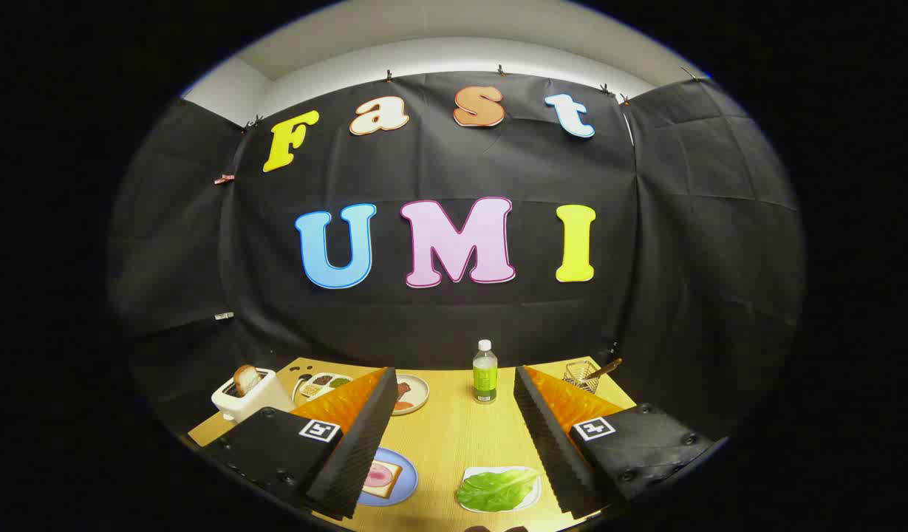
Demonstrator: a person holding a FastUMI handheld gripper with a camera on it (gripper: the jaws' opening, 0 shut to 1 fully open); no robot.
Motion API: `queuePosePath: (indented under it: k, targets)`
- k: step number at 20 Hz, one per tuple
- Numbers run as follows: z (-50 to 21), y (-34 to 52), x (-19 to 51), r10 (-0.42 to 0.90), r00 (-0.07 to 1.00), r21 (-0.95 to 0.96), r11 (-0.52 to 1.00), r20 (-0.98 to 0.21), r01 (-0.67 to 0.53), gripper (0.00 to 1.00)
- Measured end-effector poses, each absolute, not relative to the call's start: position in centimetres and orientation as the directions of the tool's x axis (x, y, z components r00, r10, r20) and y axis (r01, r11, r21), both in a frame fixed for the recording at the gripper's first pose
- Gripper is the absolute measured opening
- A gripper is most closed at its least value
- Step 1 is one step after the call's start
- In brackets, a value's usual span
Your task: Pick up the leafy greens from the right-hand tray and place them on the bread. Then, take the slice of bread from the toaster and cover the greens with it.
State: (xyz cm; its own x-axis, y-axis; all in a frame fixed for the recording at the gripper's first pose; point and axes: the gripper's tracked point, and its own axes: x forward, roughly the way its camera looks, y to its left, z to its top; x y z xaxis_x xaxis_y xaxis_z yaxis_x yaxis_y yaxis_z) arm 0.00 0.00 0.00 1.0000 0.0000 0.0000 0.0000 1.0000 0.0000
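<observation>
My gripper hangs above the wooden table, open wide with nothing between its fingers. Low between the fingers, nearer the right finger, a green leaf lies on a white tray. Beside the left finger a slice of bread with ham rests on a blue plate, partly hidden by that finger. A white toaster with a slice of bread sticking up from its slot stands beyond the left finger, at the table's far left.
A clear bottle with a green label stands upright beyond the fingers at the table's far middle. A plate with food and a divided dish sit near the toaster. A wire basket with a wooden handle is at the far right.
</observation>
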Motion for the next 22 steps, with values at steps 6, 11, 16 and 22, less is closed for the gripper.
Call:
queuePosePath:
  k: [6,11,16,22]
  targets:
    - [-1.1,-0.1,0.3,0.008,0.999,0.009,1.0,-0.033,-0.008,0.98]
    - [-1.5,0.7,0.7,0.044,0.998,0.013,0.999,-0.055,-0.043,0.99]
    - [-1.6,0.7,1.1,0.057,0.997,0.017,0.998,-0.06,-0.056,0.99]
    - [-2.4,0.3,1.6,0.062,0.995,0.013,0.998,-0.083,-0.061,0.99]
